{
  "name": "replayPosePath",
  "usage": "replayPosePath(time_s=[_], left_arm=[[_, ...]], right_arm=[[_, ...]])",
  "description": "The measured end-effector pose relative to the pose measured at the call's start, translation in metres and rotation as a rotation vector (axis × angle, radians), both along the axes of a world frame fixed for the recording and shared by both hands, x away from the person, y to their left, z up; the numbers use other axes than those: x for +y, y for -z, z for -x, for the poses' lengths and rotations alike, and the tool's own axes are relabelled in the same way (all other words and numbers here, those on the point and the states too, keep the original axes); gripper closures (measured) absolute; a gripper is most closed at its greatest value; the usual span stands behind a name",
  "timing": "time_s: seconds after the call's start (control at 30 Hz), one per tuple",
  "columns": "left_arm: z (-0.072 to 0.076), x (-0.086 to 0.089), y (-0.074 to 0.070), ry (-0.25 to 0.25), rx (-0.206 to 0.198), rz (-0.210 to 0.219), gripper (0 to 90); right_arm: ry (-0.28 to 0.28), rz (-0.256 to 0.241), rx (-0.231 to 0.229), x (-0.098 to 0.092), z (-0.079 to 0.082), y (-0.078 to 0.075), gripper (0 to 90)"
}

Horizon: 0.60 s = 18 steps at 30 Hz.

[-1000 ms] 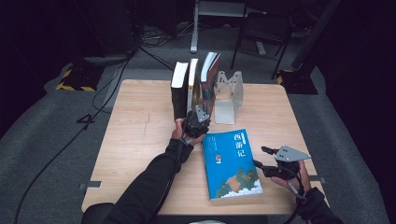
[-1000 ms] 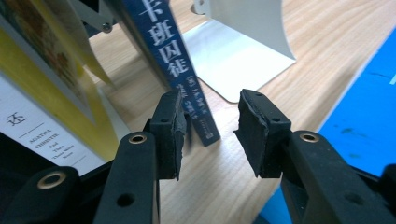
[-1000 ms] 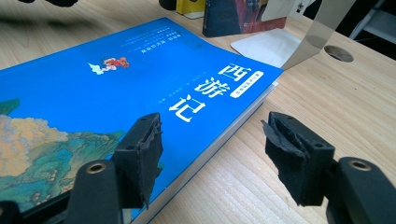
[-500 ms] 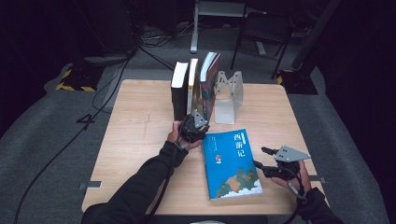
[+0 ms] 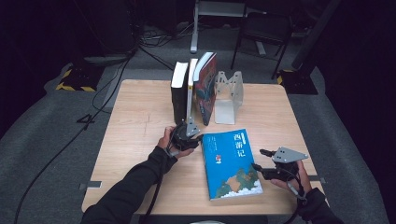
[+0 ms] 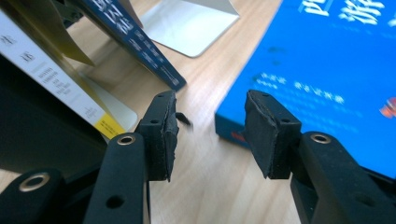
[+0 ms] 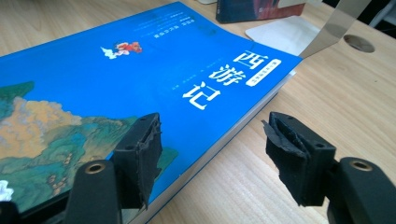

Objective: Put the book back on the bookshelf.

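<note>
2 tools, both jaws apart and empty, flank the blue book [image 5: 231,163]. The right tool [image 5: 259,167] sits at its long fore-edge; the left tool [image 5: 198,138] sits at its far corner.

We're looking at a light wooden bench [image 5: 140,121]. A blue book [image 5: 231,163] lies flat on it near the front. Behind it, three upright books [image 5: 194,88] stand in a row just beside a metal bookend [image 5: 227,98].
</note>
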State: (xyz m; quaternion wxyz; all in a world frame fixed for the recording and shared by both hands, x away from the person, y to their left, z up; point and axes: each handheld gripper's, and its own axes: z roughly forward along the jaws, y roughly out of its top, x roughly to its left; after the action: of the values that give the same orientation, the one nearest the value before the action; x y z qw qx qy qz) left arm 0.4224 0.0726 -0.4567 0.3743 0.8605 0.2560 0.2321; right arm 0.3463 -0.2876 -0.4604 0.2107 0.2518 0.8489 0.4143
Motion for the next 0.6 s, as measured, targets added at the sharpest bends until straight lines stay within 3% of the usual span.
replayPosePath(time_s=[0.2, 0.6], left_arm=[[0.010, 0.007, 0.004, 0.029, 0.011, -0.019, 53.7], [0.028, 0.019, 0.008, 0.082, 0.031, -0.051, 52.4]], right_arm=[[-0.011, 0.019, 0.017, 0.000, 0.003, 0.002, 34.8], [-0.010, 0.008, 0.032, -0.008, 0.008, 0.003, 34.5]])
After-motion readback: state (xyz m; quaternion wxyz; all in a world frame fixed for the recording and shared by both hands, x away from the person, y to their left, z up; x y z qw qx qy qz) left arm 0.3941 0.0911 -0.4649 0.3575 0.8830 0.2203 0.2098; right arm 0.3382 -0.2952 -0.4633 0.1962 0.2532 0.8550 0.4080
